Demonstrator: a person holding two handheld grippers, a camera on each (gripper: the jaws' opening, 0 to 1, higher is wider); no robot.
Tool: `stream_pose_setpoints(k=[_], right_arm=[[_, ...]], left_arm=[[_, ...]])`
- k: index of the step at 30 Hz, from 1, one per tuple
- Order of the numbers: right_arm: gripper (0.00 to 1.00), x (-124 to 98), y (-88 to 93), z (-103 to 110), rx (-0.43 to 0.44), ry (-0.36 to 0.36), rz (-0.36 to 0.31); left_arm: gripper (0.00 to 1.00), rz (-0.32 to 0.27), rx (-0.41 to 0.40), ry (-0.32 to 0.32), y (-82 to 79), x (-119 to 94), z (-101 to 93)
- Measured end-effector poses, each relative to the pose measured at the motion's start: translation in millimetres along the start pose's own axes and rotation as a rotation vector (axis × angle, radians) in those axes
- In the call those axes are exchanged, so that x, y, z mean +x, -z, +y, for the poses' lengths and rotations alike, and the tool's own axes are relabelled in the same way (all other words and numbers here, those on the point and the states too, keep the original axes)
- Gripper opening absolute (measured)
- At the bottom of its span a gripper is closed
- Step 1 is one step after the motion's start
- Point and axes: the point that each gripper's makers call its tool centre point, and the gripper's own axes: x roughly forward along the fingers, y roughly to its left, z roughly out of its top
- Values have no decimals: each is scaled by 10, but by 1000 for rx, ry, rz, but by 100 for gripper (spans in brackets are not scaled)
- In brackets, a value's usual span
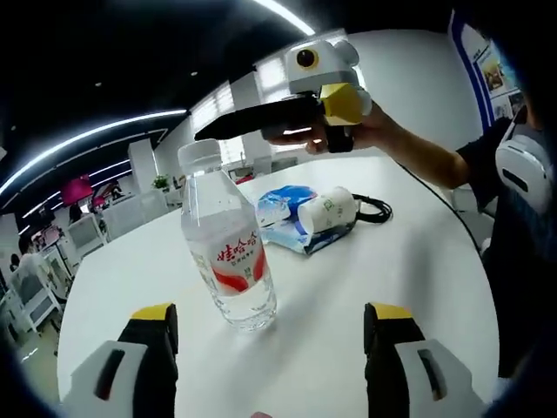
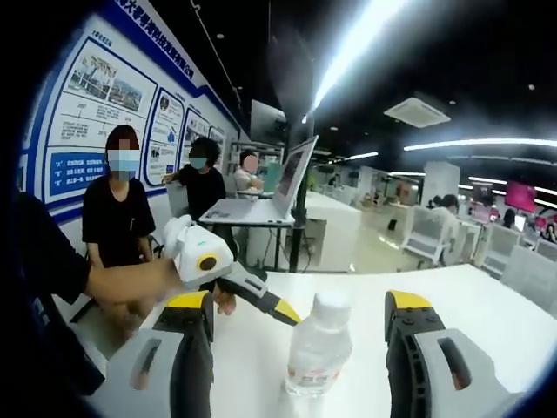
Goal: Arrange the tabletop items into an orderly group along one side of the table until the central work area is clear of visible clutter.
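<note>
A clear water bottle [image 1: 228, 248] with a white cap and red label stands upright on the round white table [image 1: 122, 270]. In the left gripper view it stands just ahead of my left gripper [image 1: 271, 312], whose jaws are open and wide apart. My right gripper [image 1: 209, 132] hangs above the table's far side, held by a hand. Behind the bottle lie a blue wipes packet [image 1: 285, 218] and a white paper cup [image 1: 329, 209] on its side. In the right gripper view the bottle [image 2: 318, 348] stands between the open jaws of my right gripper [image 2: 299, 300], apart from both. My left gripper [image 2: 283, 312] reaches in from the left.
A black cable [image 1: 376, 209] curls beside the cup. The person's dark sleeve [image 1: 487, 157] is at the table's right edge. Beyond the table, people sit at a desk with an open laptop [image 2: 277, 187], under wall posters [image 2: 104, 104]. White office chairs [image 2: 431, 231] stand further off.
</note>
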Motion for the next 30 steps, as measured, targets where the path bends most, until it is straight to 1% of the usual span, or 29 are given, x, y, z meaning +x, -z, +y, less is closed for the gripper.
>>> stream_pose_setpoints(k=[2, 4, 8, 10, 12, 15, 21, 30], right_arm=[[85, -19, -8, 44, 1, -6, 3], [86, -41, -19, 73, -4, -4, 1], [92, -67, 1, 106, 1, 0, 15], [96, -78, 16, 112, -1, 9, 26], [100, -85, 25, 121, 2, 9, 32], [100, -104, 50, 137, 16, 11, 46], [100, -173, 36, 130, 20, 25, 37], [99, -298, 45, 131, 19, 37, 32]], left_arm=[[88, -4, -1, 2, -18, -41, -39], [90, -8, -7, 2, -38, -67, -66], [96, -1, -17, -4, -53, -98, -104], [99, 5, -30, -12, -52, -108, -101], [100, 7, -33, -13, -52, -116, -106], [100, 13, -50, -10, -51, -122, -130], [100, 6, -67, 6, -103, -127, -213], [100, 1, -54, 15, -180, -102, -304]])
